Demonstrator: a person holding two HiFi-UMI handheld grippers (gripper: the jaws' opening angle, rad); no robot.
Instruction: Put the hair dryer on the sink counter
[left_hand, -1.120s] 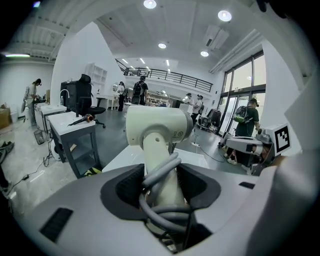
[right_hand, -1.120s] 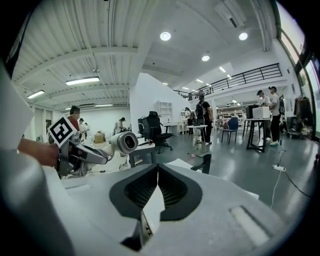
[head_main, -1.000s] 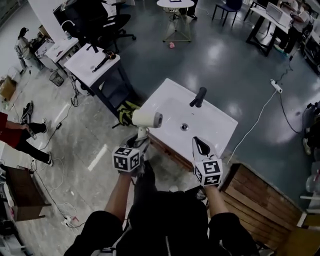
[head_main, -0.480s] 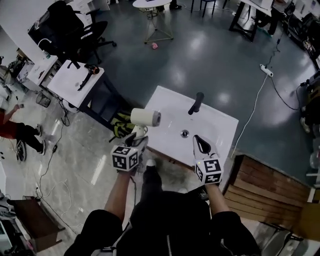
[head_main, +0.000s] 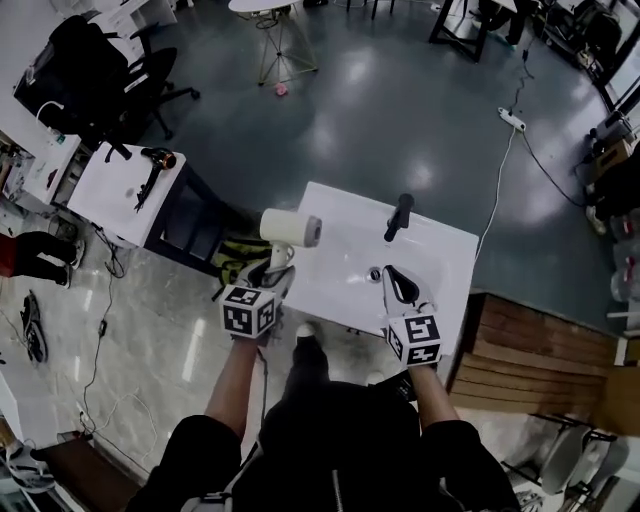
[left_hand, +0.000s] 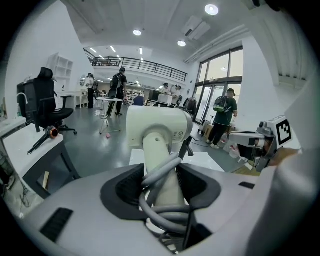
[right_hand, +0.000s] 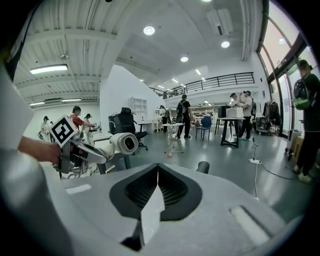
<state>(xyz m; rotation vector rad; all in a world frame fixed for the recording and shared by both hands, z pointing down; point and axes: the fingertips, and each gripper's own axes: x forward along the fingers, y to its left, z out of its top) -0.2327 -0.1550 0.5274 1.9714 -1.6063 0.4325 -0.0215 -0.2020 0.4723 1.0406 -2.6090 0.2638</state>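
The left hand-held gripper (head_main: 265, 278) clasps the hair dryer (head_main: 290, 227) by its cord-wrapped handle, upright at the left edge of the sink worktop (head_main: 335, 275). The right hand-held gripper (head_main: 398, 287) is clenched on nothing. The dryer should probably go onto flat rim clear of the basin and faucet (head_main: 399, 216), lowered onto its side before the jaws release.

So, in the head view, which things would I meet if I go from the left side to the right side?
black hair dryer → white hair dryer → tap → wooden boards
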